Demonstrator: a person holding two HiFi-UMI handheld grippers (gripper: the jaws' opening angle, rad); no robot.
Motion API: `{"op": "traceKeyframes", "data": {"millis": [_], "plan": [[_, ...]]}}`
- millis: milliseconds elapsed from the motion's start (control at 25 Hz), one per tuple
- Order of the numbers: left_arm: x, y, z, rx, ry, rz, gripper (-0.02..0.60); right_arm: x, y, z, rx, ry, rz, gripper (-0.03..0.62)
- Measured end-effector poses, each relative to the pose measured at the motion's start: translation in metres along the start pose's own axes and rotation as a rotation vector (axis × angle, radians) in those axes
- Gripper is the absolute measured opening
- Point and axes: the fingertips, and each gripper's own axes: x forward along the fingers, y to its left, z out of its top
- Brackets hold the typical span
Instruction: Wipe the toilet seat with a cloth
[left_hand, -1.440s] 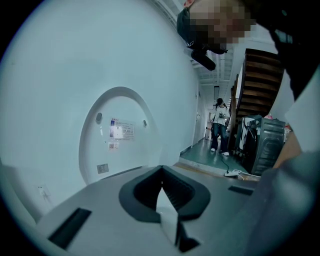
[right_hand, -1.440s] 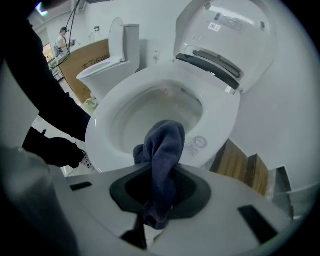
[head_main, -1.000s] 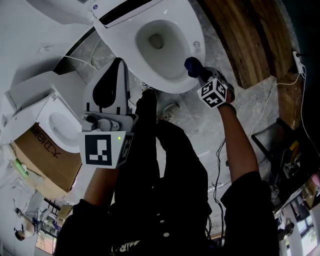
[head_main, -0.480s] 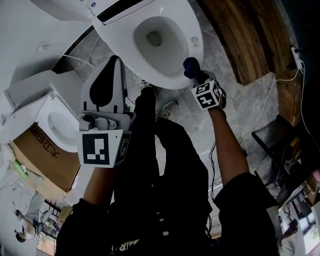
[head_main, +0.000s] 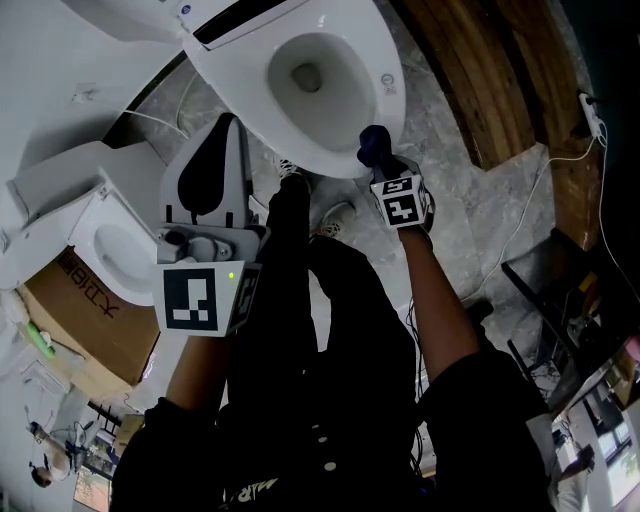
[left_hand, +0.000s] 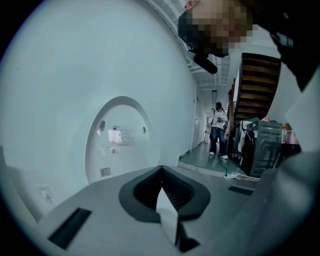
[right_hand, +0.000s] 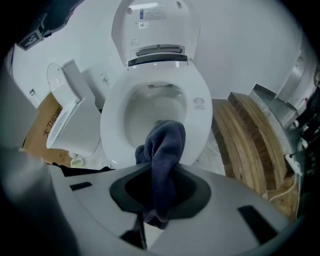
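Nearest, the left hand-held gripper (head_main: 229, 125) is held up with its jaws closed on nothing. Beyond it, the right hand-held gripper (head_main: 383, 166) pinches the dark blue cloth (head_main: 372, 143), which has shifted slightly left at the front rim of the toilet seat (head_main: 386, 95).

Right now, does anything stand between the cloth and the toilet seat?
Nothing visible. The cloth, shut in the right claw, hangs by the seat's front rim, which is bare.

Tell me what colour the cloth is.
The cloth is dark blue, clearest in the right gripper view.
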Motion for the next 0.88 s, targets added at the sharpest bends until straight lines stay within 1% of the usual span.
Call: {"op": "traceKeyframes", "data": {"millis": [160,240,400,520,600,680,880], "plan": [[0.001,0.003,0.004,-0.004,-0.022,0.002,0.011,-0.001,0.009,-0.006,0.104,0.015,0.012,0.071],[0.002,0.003,0.005,-0.004,-0.018,0.000,0.011,-0.001,0.018,-0.006,0.133,0.013,0.024,0.071],[0.002,0.006,0.004,-0.008,-0.009,0.000,0.011,0.001,0.034,-0.004,0.100,0.008,0.039,0.071],[0.004,0.010,0.004,-0.009,-0.022,0.004,0.011,0.003,0.046,0.000,0.084,0.003,0.081,0.071],[0.003,0.012,0.002,-0.012,-0.016,0.009,0.011,0.006,0.061,0.004,0.031,-0.002,0.123,0.072],[0.002,0.014,0.000,-0.016,-0.005,0.014,0.011,0.008,0.075,0.007,-0.050,-0.006,0.163,0.072],[0.002,0.022,0.001,-0.031,-0.008,0.022,0.011,0.012,0.103,0.013,-0.314,0.021,0.244,0.072]]}}
